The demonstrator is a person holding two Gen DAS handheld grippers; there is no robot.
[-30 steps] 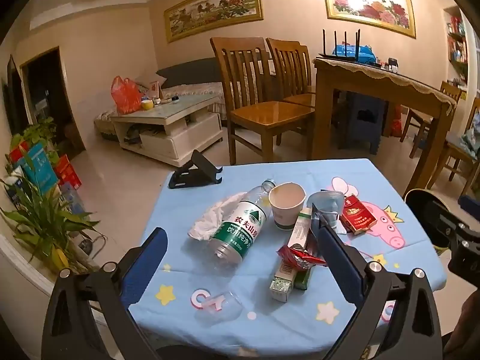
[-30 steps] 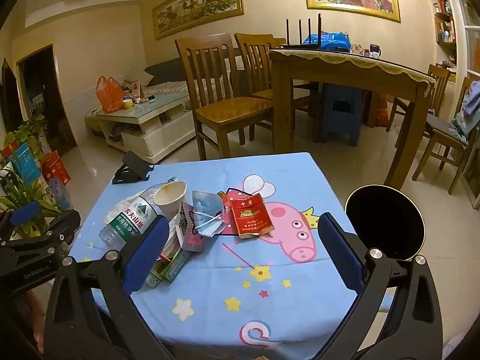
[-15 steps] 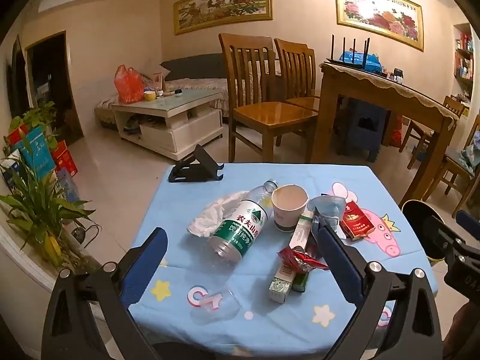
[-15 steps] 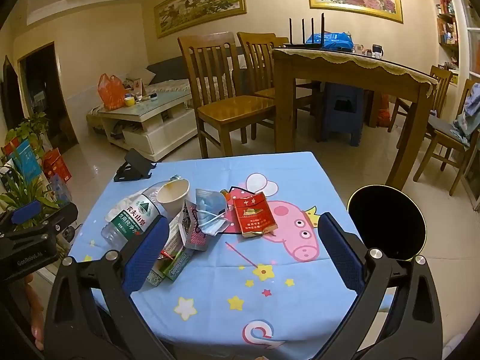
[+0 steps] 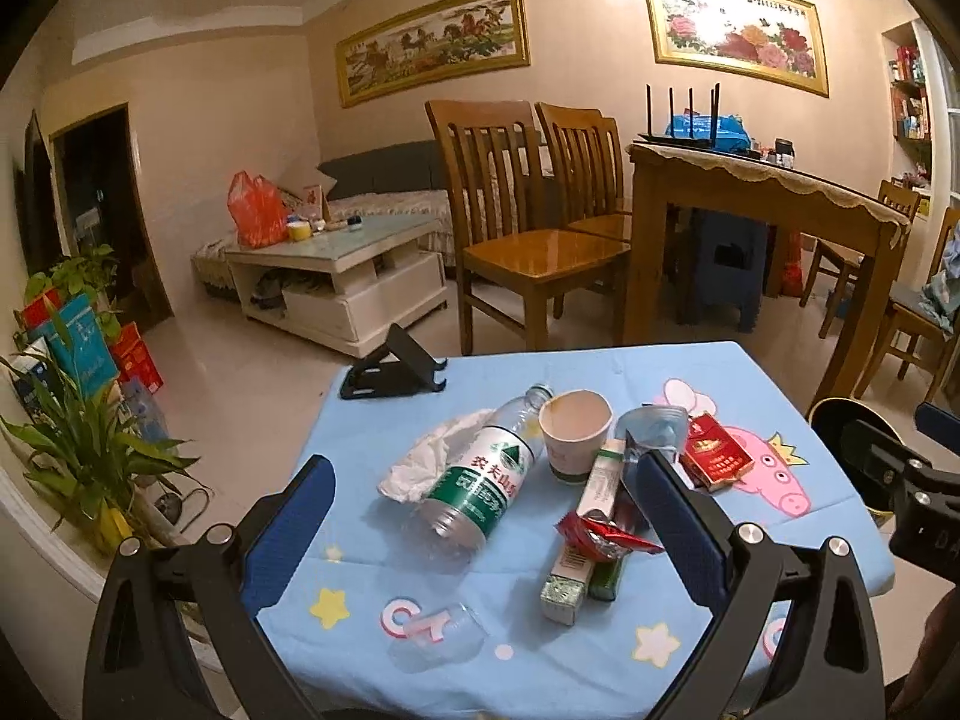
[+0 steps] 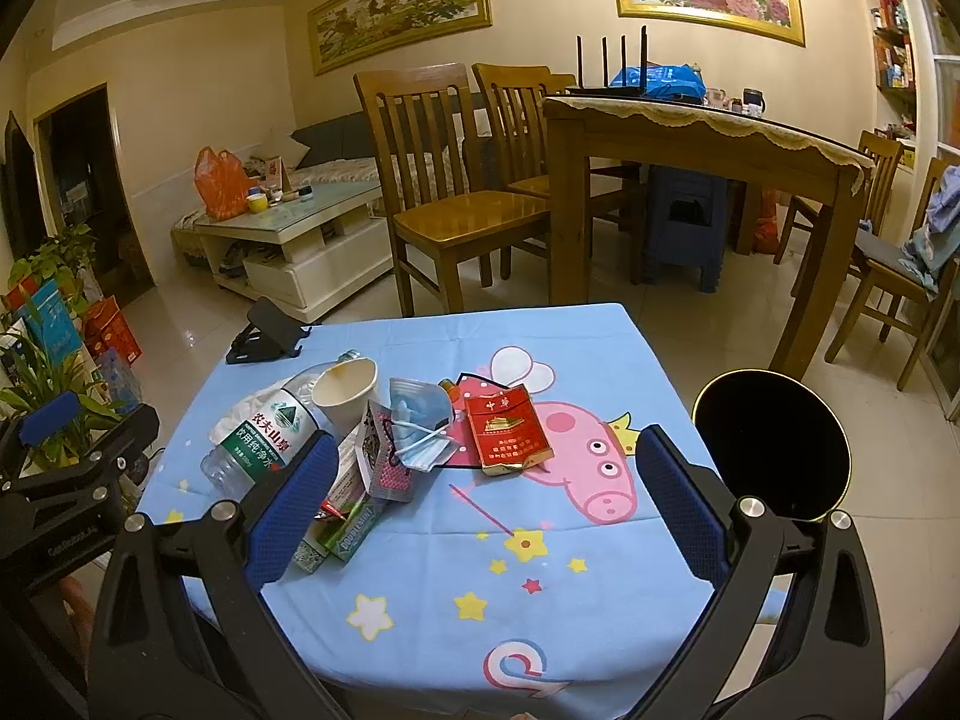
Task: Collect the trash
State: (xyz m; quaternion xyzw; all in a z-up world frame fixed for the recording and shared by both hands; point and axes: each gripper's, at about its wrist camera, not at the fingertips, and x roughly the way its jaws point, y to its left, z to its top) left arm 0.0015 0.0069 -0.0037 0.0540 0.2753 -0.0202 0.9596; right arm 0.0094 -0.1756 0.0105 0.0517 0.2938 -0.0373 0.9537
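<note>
Warm, yellowish indoor light fills both views, dim toward the dark doorway at left. Glare whitens the gold-framed flower painting [image 5: 737, 33] and shines on the glossy wooden chair seat [image 5: 543, 249]. Fisheye curvature bends the edges, with black vignetted corners.

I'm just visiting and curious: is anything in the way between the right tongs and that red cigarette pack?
Nothing visible. The right tongs hang open above the tablecloth, and only bare cloth lies before the red cigarette pack. The face mask lies beside its left edge.
</note>
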